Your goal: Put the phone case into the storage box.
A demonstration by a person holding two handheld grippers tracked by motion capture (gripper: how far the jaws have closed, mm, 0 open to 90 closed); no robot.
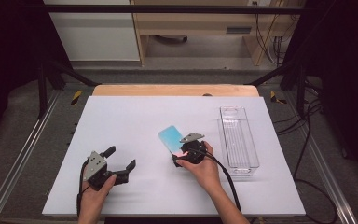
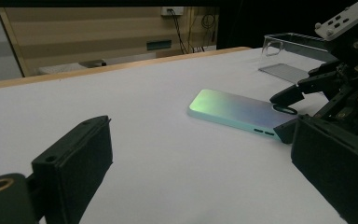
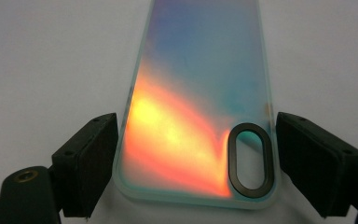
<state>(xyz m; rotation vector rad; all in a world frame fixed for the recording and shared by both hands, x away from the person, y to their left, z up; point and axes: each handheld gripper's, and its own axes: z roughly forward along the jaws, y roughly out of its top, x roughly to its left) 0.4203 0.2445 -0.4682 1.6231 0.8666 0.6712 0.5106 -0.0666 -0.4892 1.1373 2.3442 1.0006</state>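
On the desk, my right gripper has its jaws closed in on the near end of a phone case, one pad at each long edge, the case lying flat right of the middle. My left gripper rests by the near-left corner, jaws wide and empty. A clear tray lies along the right edge.

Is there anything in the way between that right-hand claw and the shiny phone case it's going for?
Nothing visible is. The right gripper already has its two jaws on either side of the phone case, at the end with the oval camera cutout. The case lies flat on the white table, with bare tabletop around it.
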